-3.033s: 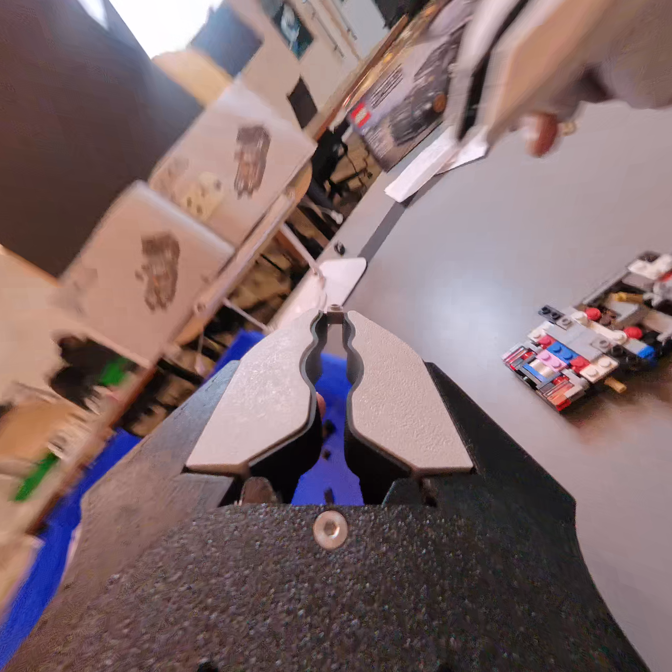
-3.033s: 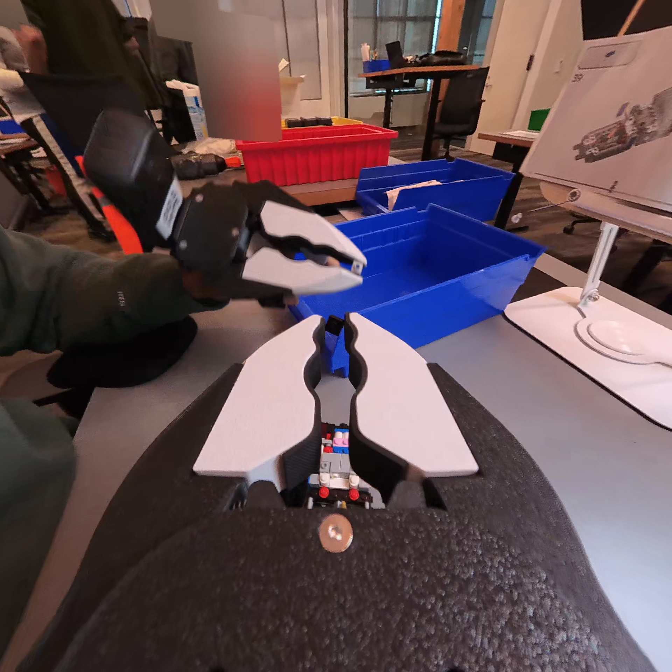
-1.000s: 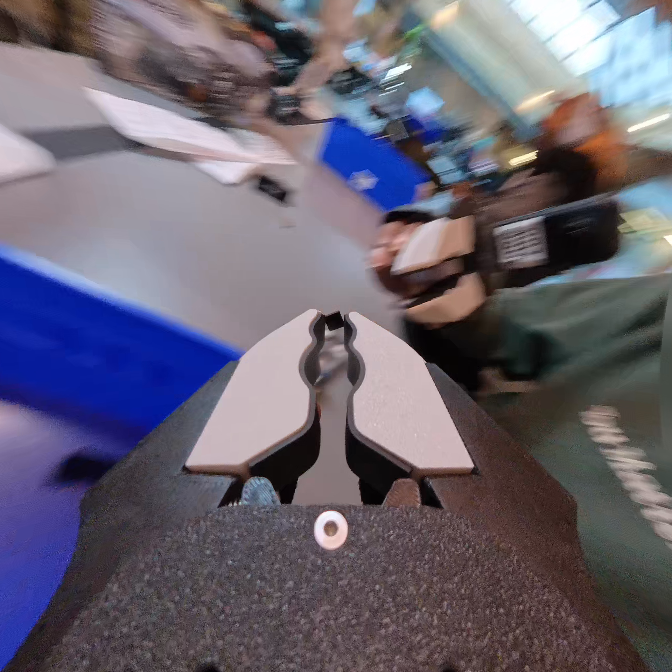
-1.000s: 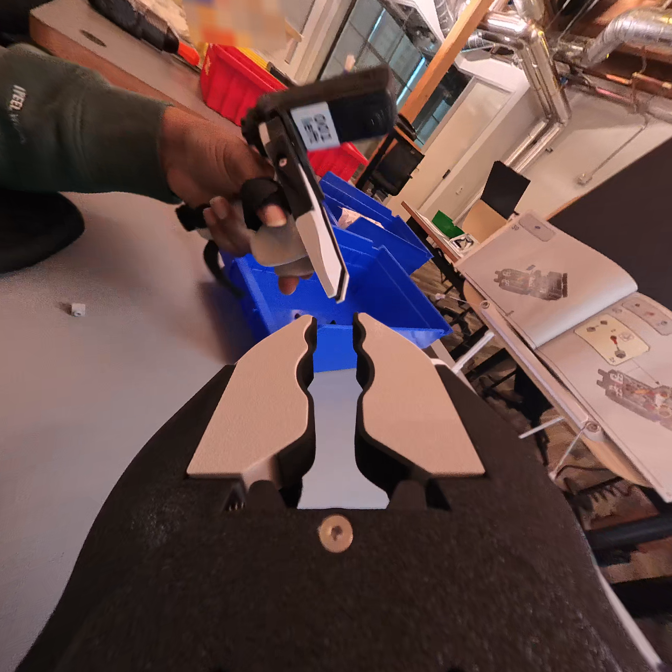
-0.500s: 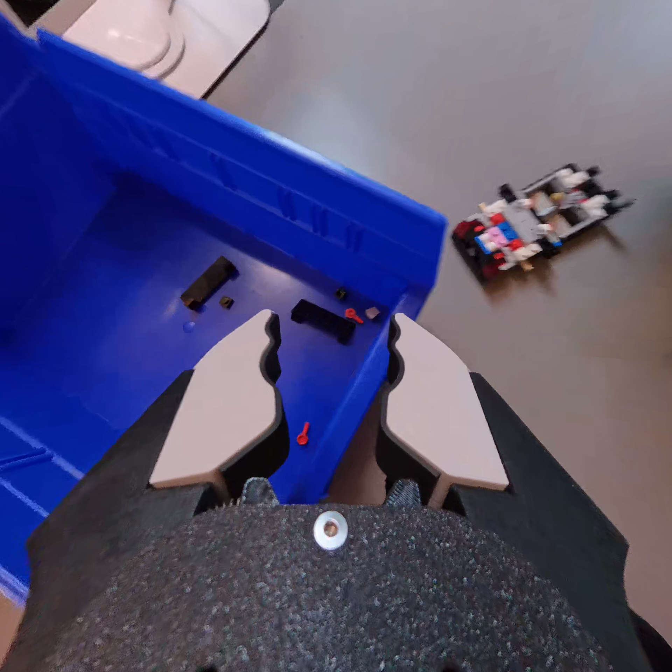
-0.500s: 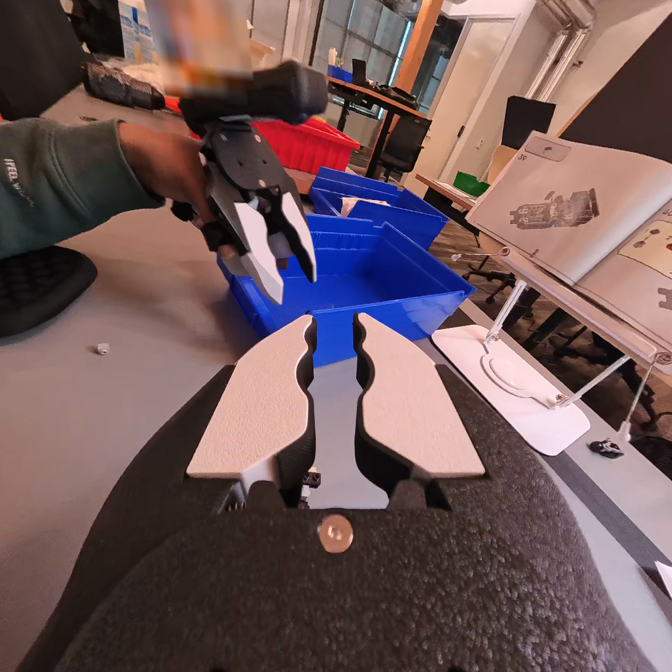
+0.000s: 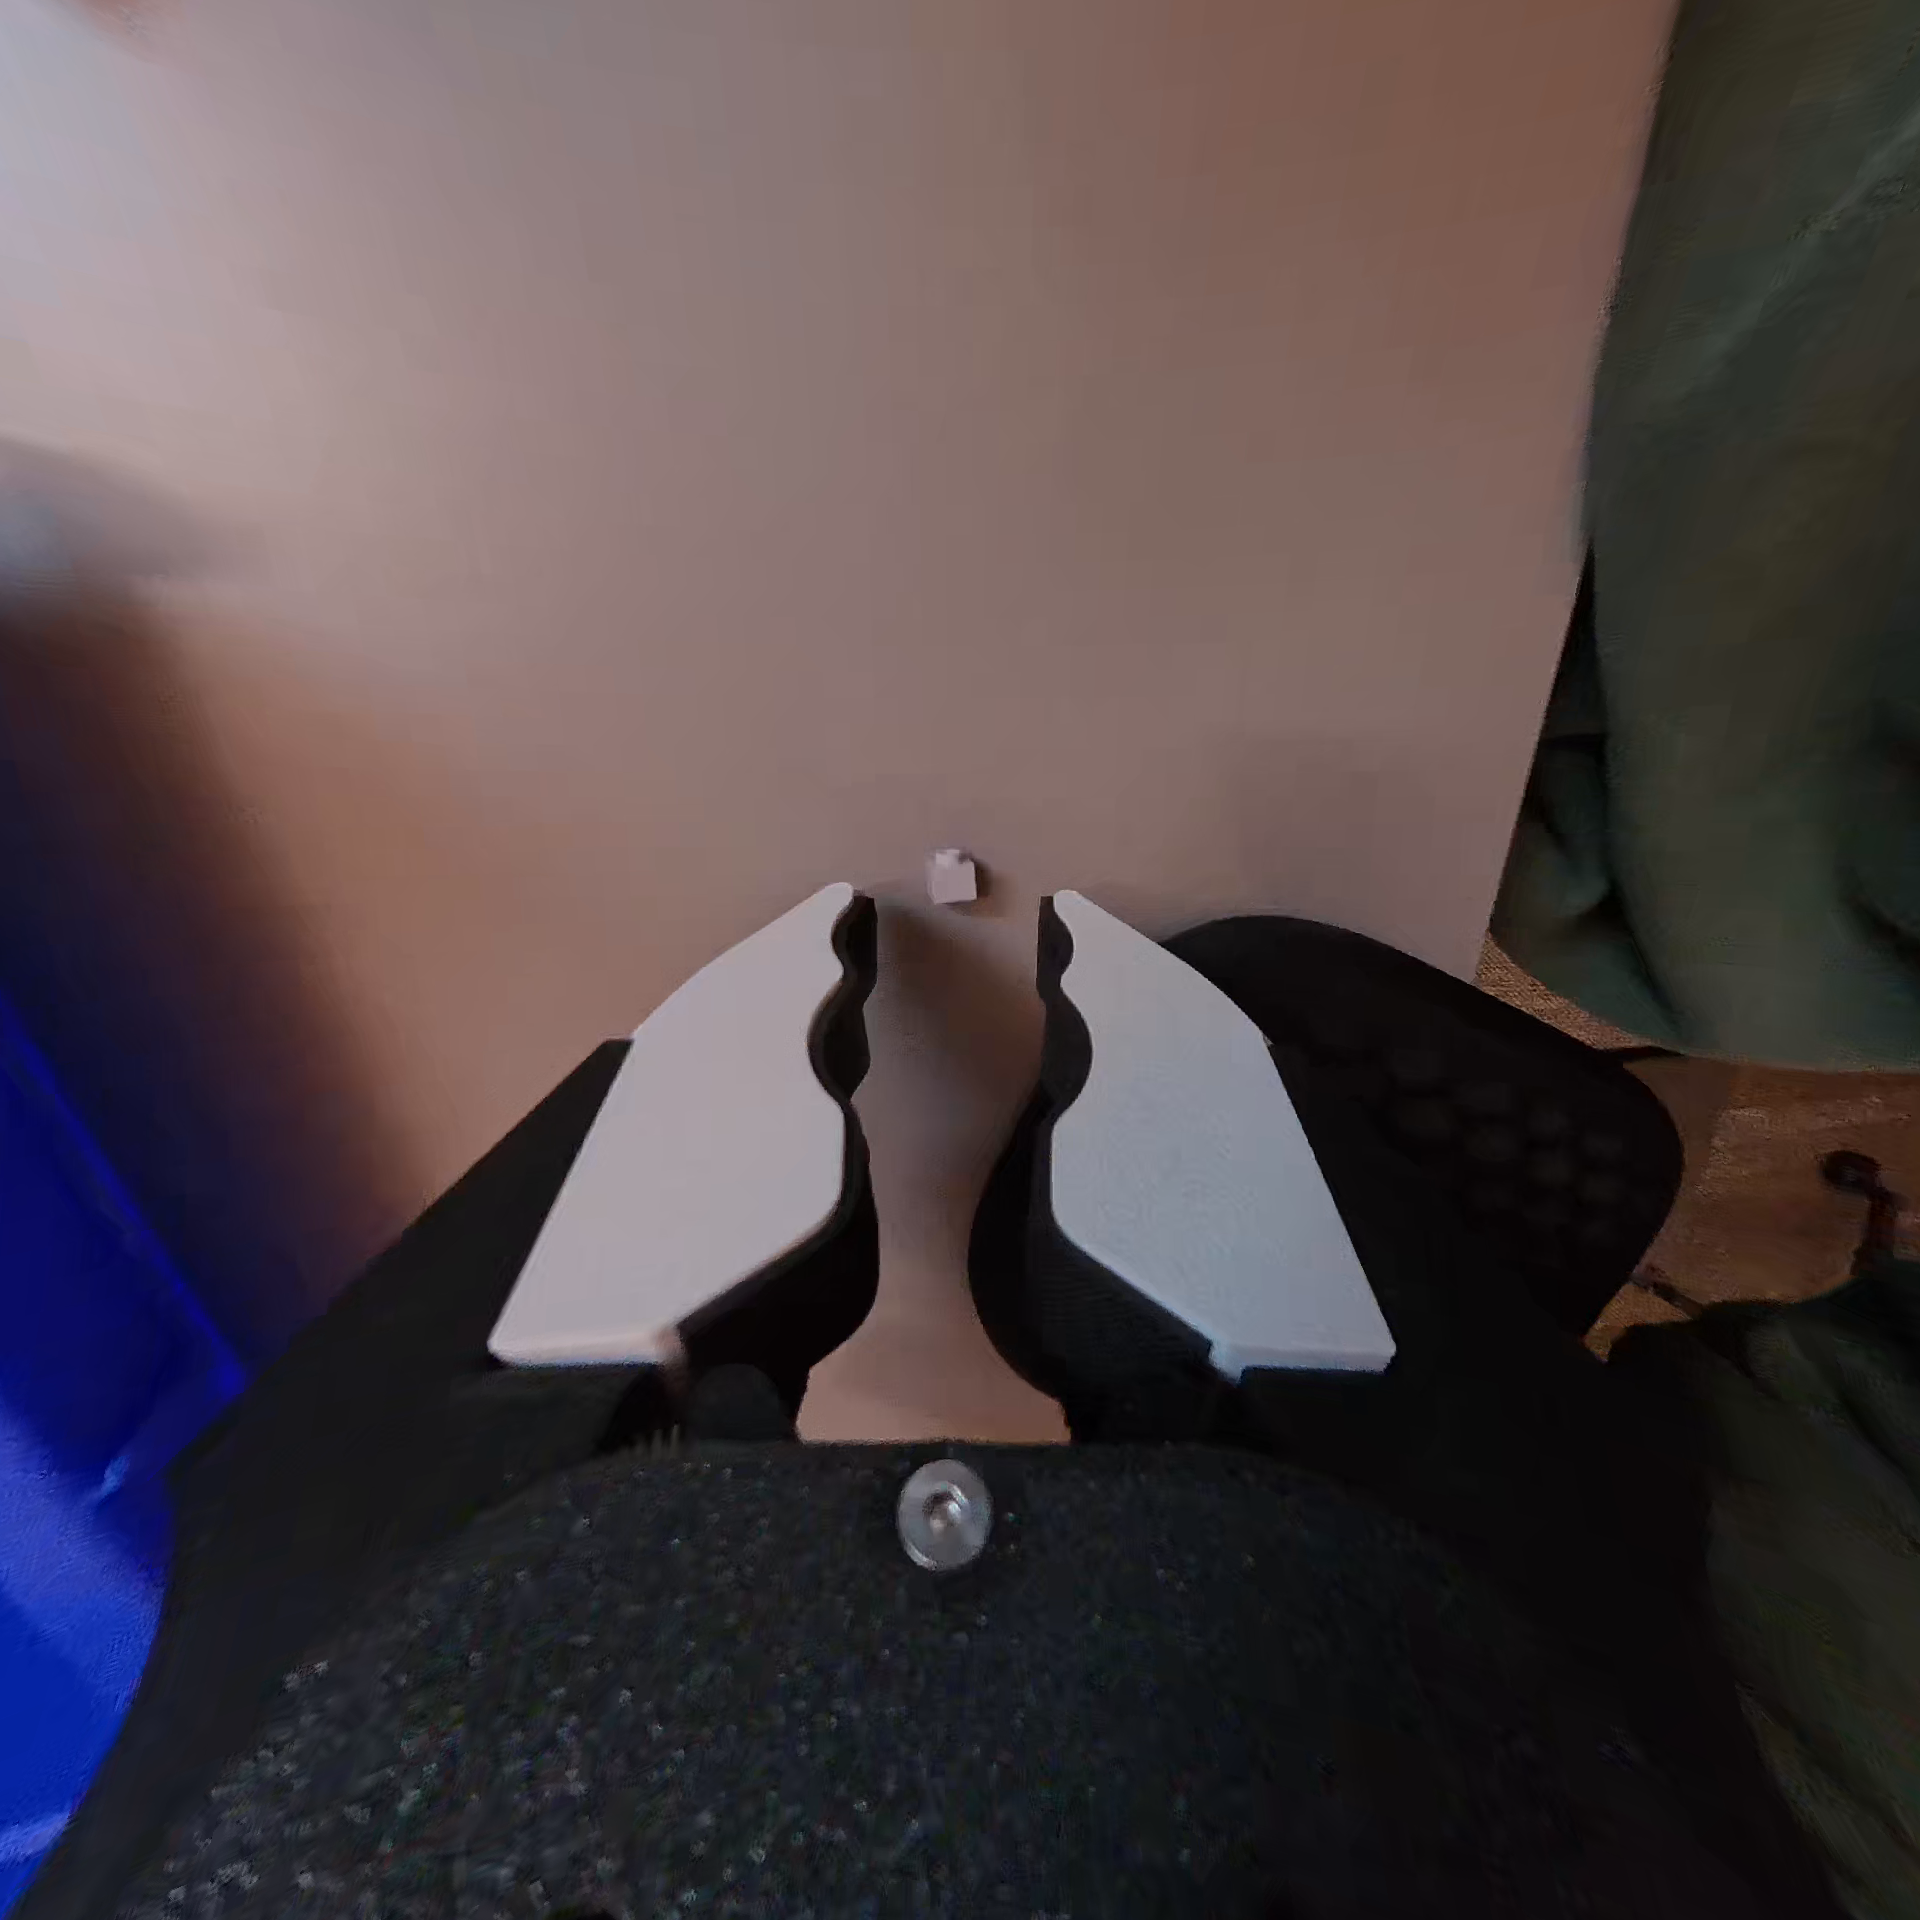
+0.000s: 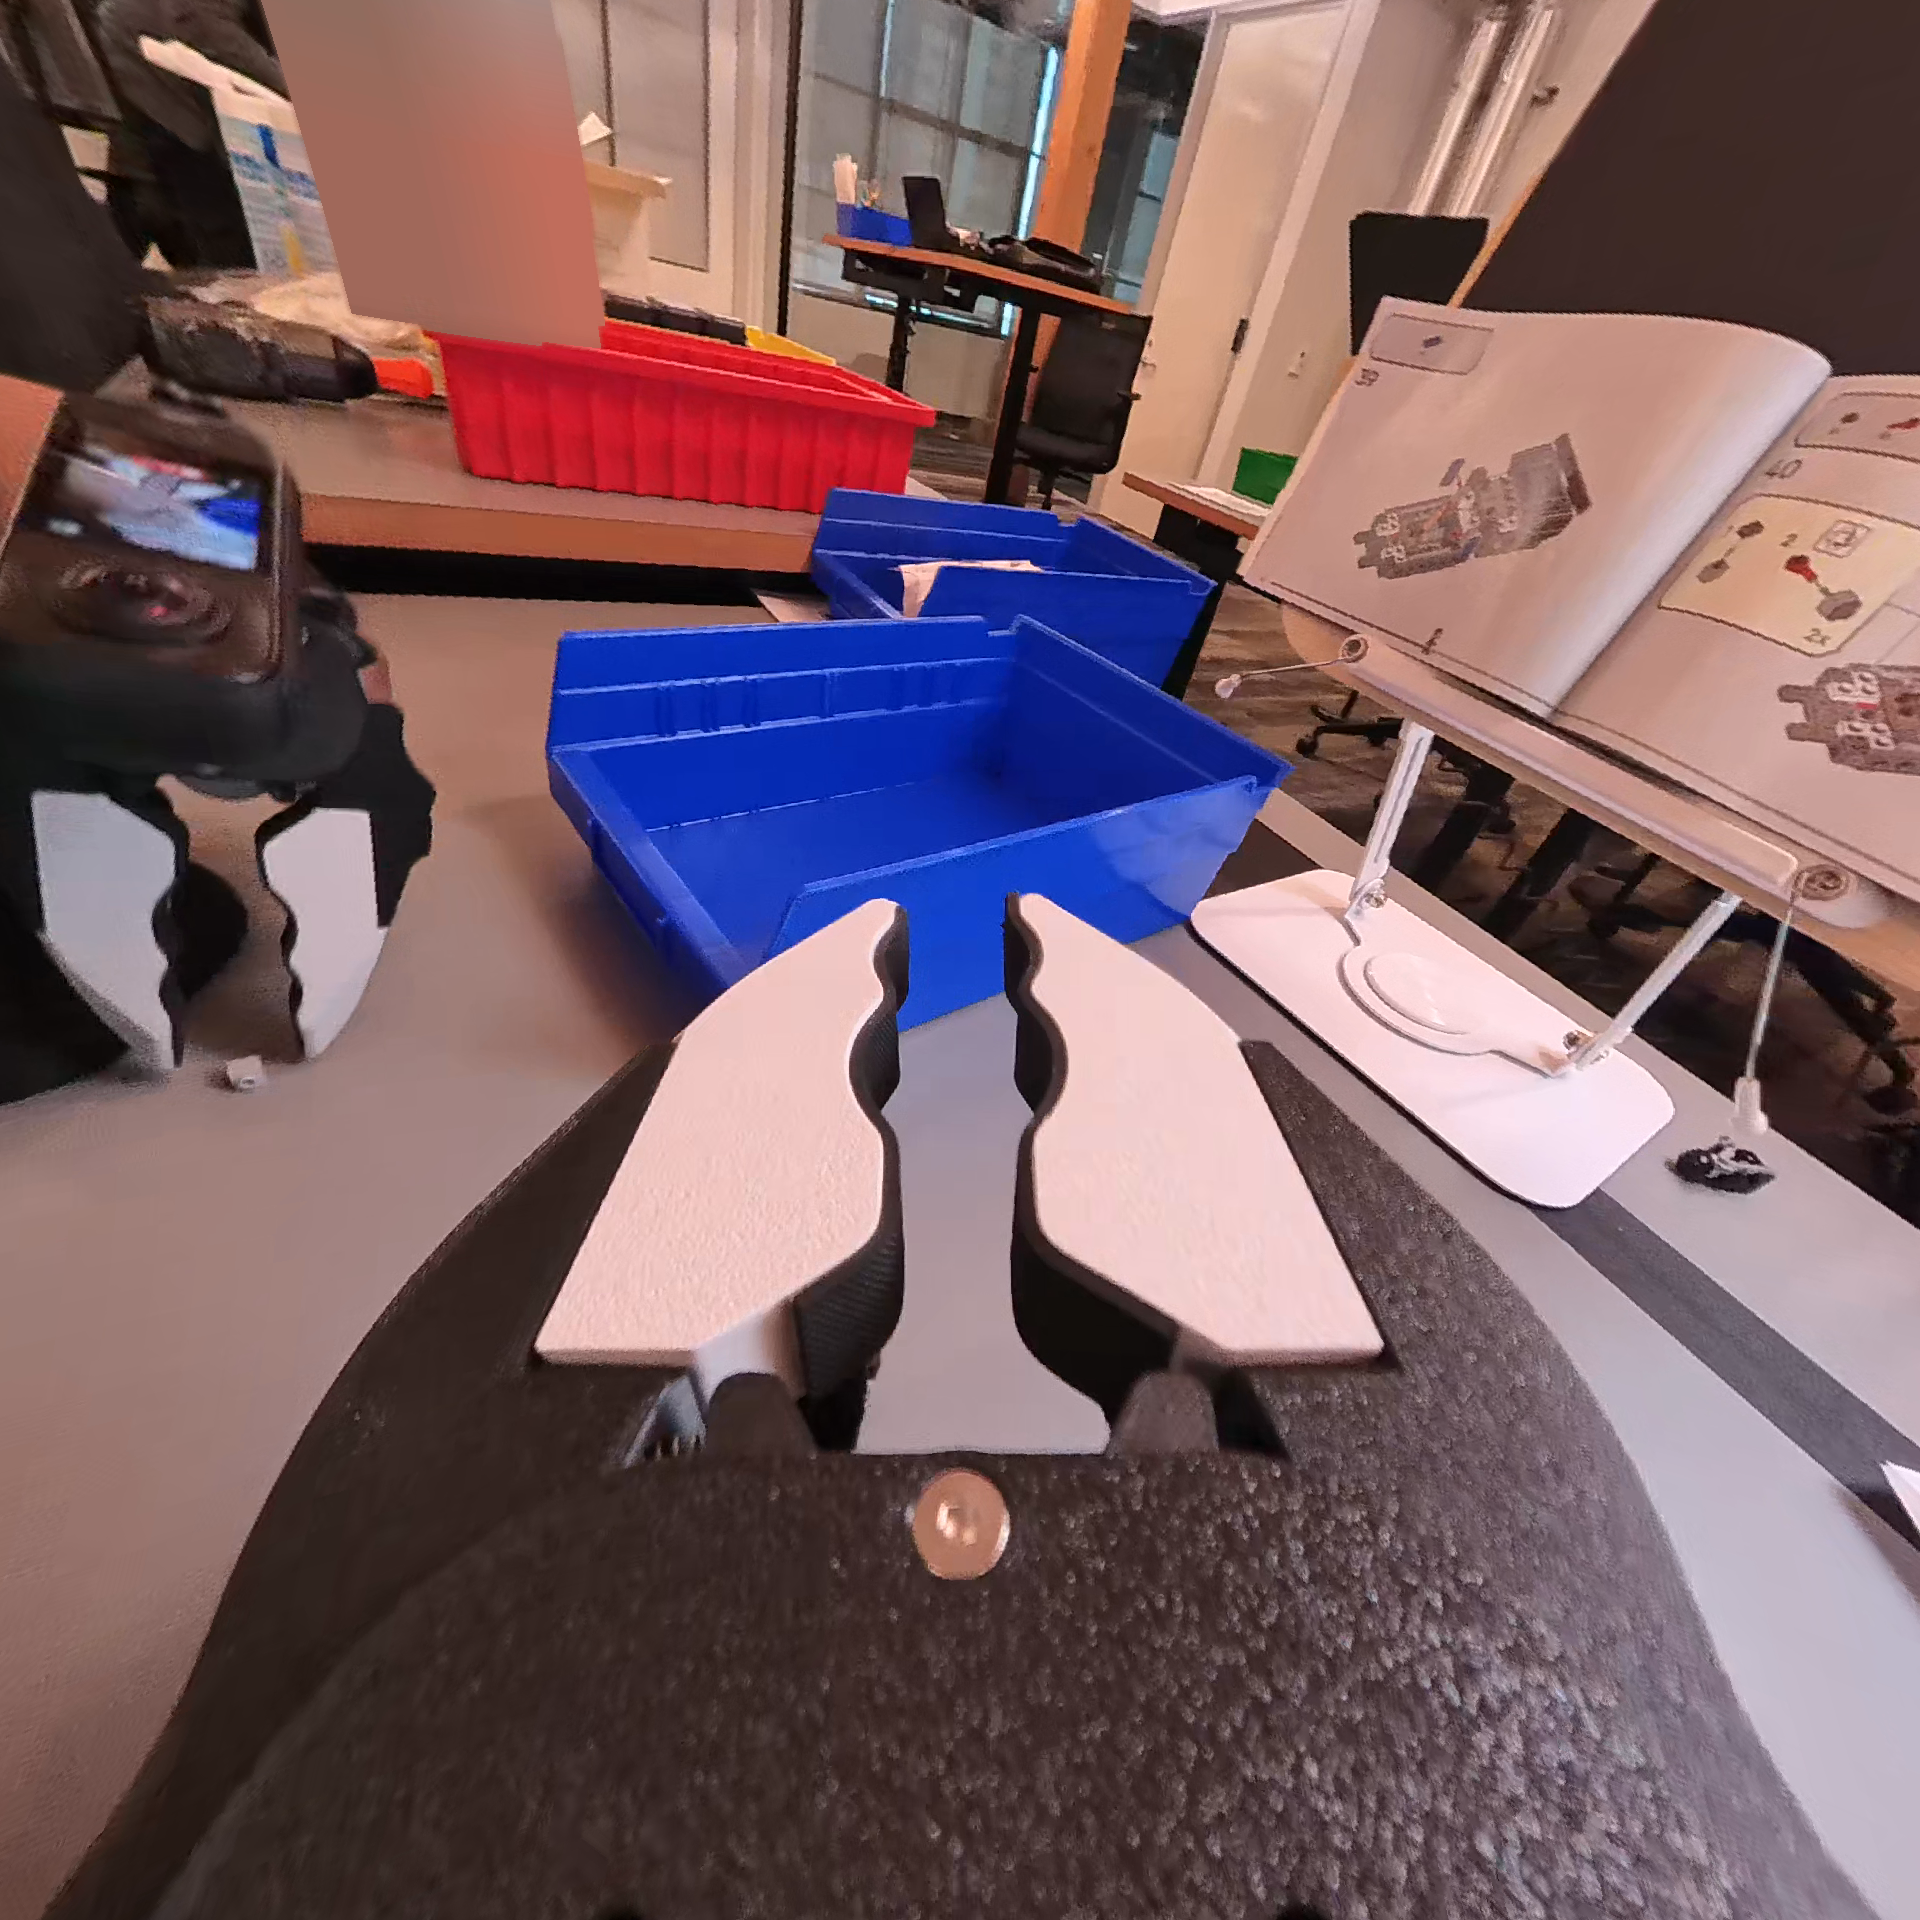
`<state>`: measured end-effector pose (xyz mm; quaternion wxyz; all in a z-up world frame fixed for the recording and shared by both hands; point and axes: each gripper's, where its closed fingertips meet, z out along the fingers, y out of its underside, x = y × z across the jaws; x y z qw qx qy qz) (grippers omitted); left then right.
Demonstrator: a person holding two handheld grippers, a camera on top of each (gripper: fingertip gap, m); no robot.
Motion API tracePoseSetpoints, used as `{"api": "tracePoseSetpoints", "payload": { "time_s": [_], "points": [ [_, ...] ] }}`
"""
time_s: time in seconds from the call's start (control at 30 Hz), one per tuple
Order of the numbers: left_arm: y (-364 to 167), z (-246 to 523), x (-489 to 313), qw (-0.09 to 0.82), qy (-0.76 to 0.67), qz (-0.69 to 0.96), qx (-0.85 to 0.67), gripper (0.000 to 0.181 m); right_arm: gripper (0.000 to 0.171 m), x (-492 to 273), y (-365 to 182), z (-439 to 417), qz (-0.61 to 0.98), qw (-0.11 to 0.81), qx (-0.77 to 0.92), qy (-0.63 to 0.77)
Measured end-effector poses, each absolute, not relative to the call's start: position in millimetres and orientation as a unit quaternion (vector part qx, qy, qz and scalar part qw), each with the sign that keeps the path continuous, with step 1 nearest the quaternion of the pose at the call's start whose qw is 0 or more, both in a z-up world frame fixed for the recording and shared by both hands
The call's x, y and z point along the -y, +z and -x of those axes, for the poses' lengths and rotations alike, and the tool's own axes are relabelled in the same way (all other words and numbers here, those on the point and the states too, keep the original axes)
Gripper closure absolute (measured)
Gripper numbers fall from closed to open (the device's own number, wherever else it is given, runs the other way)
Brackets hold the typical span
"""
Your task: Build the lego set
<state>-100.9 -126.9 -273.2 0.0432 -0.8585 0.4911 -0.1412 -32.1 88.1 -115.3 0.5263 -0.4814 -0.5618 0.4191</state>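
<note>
My left gripper [image 7: 951, 899] is open and empty, pointing down at the grey table [image 7: 935, 468]. A small light-grey brick [image 7: 954, 876] lies on the table just beyond the gap between its fingertips, not touched. In the right wrist view the left gripper [image 8: 241, 1049] hangs over the same brick [image 8: 246, 1073] at the far left. My right gripper [image 8: 956, 914] is open by a narrow gap and holds nothing. It hovers above the table, facing a blue bin [image 8: 1039, 894].
The blue bin's wall [image 7: 62, 1351] shows at the left of the left wrist view. A black cushion [image 7: 1475, 1101] and a green sleeve [image 7: 1766, 520] lie right. A second blue bin [image 8: 1070, 603], a red bin [image 8: 665, 436] and a booklet [image 8: 1538, 499] on a white stand [image 8: 1455, 1049] stand beyond. One gripper's finger ends stand about 25 cm off the other's.
My left gripper has swung away from above the blue bin to point down over the small grey brick on the table, still open. The right gripper has barely moved.
</note>
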Motion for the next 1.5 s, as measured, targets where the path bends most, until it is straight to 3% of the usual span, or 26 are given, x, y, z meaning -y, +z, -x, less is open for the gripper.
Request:
{"api": "tracePoseSetpoints", "payload": {
  "time_s": [0.07,0.13,0.23,0.47,0.53,0.63,0.8,0.93,1.13,1.4,1.5],
  "points": [
    [-278.9,98.9,125.2,0.042,-0.133,0.860,-0.492,0.156,0.154,-92.4,-116.1,31.6,0.489,0.525,0.555,0.420],
    [-280.3,96.4,125.3,0.038,-0.133,0.858,-0.495,0.173,0.154,-96.3,-117.0,30.9,0.495,0.525,0.550,0.420],
    [-275.3,100.4,117.4,0.055,-0.107,0.855,-0.505,0.173,0.154,-100.5,-116.6,29.7,0.501,0.526,0.545,0.420],
    [-180.4,153.7,-12.3,0.358,0.046,0.876,-0.321,0.173,0.154,-116.4,-116.7,26.9,0.522,0.535,0.518,0.416],
    [-191.0,165.4,-24.4,0.333,0.028,0.900,-0.282,0.166,0.154,-120.1,-118.0,25.7,0.529,0.533,0.512,0.417],
    [-215.5,168.1,-34.0,0.303,0.012,0.911,-0.280,0.139,0.154,-124.2,-116.7,22.8,0.536,0.532,0.501,0.423],
    [-223.4,155.6,-31.4,0.304,-0.023,0.904,-0.300,0.129,0.155,-129.0,-114.0,19.6,0.539,0.533,0.492,0.429],
    [-225.8,142.9,-27.0,0.303,-0.041,0.892,-0.332,0.129,0.155,-131.6,-116.7,20.2,0.545,0.525,0.488,0.436],
    [-245.0,132.0,-32.9,0.279,-0.021,0.885,-0.371,0.161,0.155,-127.7,-134.7,27.3,0.558,0.490,0.516,0.427],
    [-240.2,137.5,-59.9,0.318,0.042,0.871,-0.373,0.157,0.149,-119.8,-158.3,27.8,0.570,0.412,0.599,0.382],
    [-212.5,126.5,-65.5,0.382,0.035,0.852,-0.357,0.154,0.143,-121.9,-154.5,27.4,0.579,0.400,0.594,0.390]
  ]
}}
